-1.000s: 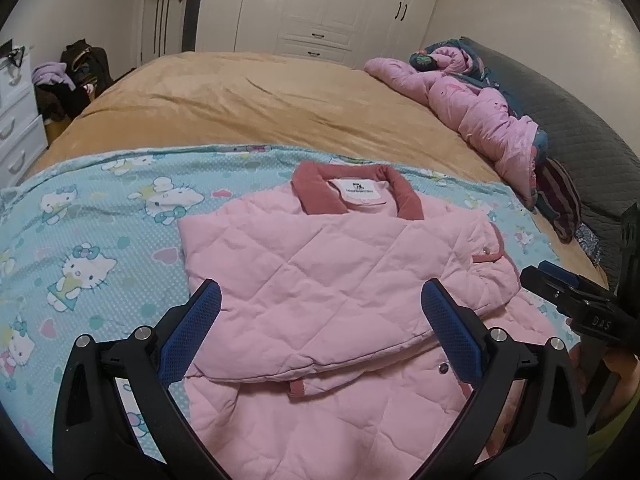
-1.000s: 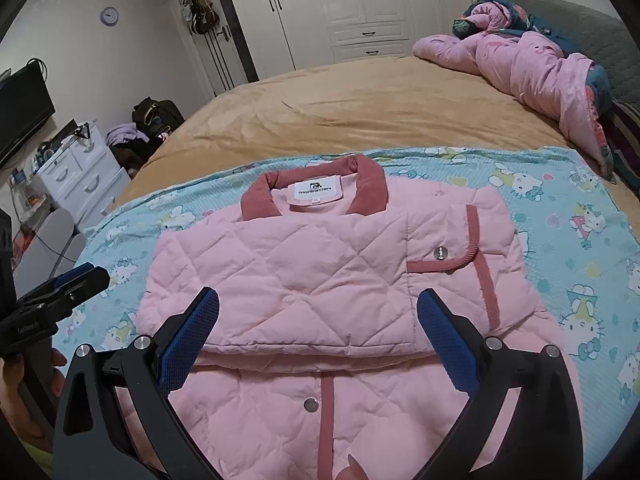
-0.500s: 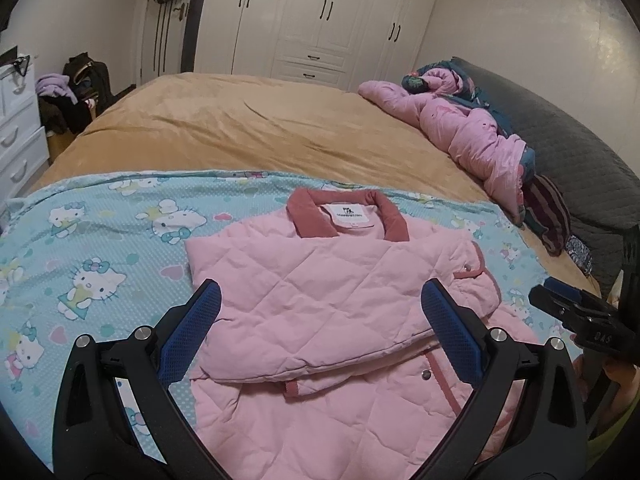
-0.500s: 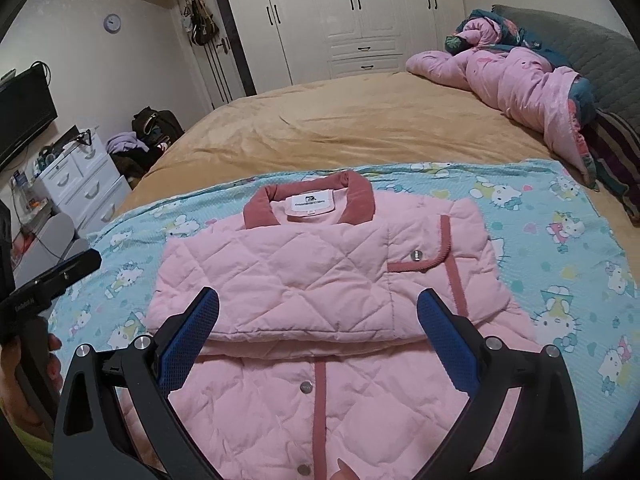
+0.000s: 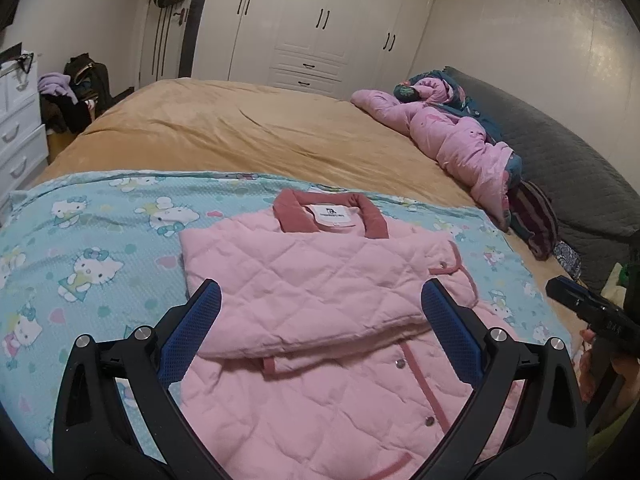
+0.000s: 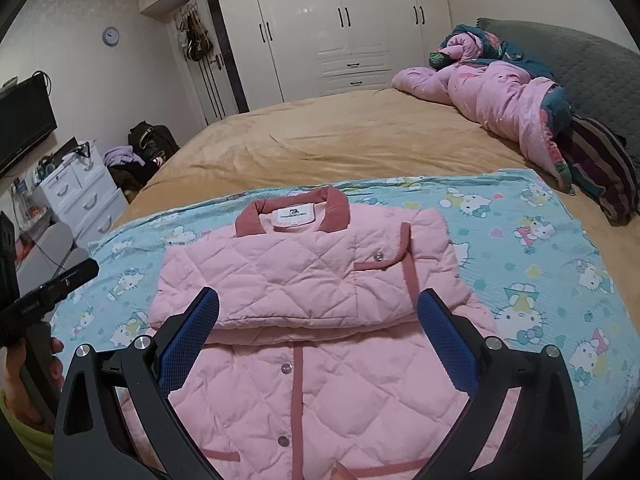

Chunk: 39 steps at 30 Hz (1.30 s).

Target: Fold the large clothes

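A pink quilted jacket with a dusty-red collar lies on a light-blue cartoon-cat blanket. Its sleeves are folded across the chest and its buttoned front runs toward me. My left gripper hovers open above the jacket's lower half with nothing between its blue pads. My right gripper is open too, over the same part from the other side. Each gripper shows at the other view's edge, hand-held: the right one, the left one.
The blanket covers the near end of a tan bed. A crumpled pink duvet and dark pillows lie at the right. White drawers, bags and a TV stand left; white wardrobes behind.
Both grippers have drawn back and risen, so the jacket looks smaller and farther off. The jacket lies as it did. Both grippers stay open.
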Motion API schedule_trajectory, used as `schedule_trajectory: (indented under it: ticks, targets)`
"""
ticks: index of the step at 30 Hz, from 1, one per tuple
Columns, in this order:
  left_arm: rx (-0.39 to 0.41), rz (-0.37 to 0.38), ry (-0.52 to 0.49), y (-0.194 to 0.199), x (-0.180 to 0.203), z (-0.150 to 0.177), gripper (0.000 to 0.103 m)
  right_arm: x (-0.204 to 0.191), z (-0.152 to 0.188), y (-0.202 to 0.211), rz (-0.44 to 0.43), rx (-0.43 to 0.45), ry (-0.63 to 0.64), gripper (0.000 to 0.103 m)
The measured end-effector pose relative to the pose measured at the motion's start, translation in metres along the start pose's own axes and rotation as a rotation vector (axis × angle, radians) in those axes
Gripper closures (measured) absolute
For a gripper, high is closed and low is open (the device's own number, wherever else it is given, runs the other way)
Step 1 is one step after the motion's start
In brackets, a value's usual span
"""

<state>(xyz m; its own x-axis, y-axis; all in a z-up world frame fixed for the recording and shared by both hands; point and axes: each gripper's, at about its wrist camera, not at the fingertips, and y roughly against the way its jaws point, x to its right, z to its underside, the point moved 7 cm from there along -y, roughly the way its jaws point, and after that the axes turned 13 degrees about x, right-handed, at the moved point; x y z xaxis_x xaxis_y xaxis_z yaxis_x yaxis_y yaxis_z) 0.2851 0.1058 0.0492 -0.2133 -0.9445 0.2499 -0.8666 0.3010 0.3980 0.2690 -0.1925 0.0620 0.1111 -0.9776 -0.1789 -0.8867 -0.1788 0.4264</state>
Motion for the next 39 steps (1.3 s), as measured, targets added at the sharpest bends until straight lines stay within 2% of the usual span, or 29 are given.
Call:
schedule_trajectory:
  ticks: [6, 19, 29, 39]
  targets:
    - [-0.008, 0.016, 0.017, 0.02, 0.017, 0.019, 0.009, 0.017, 0.002, 0.023, -0.004, 0.013, -0.019, 0.004]
    - [-0.065, -0.027, -0.055, 0.057, 0.044, 0.055, 0.009, 0.047, 0.018, 0.064, -0.019, 0.025, -0.034, 0.004]
    - [-0.104, -0.078, -0.02, 0.083, 0.033, 0.083, 0.009, 0.069, 0.048, 0.082, -0.006, -0.009, -0.001, 0.004]
    - [-0.192, -0.132, 0.027, 0.096, 0.013, 0.128, 0.009, 0.088, 0.084, 0.087, -0.002, -0.058, 0.026, 0.004]
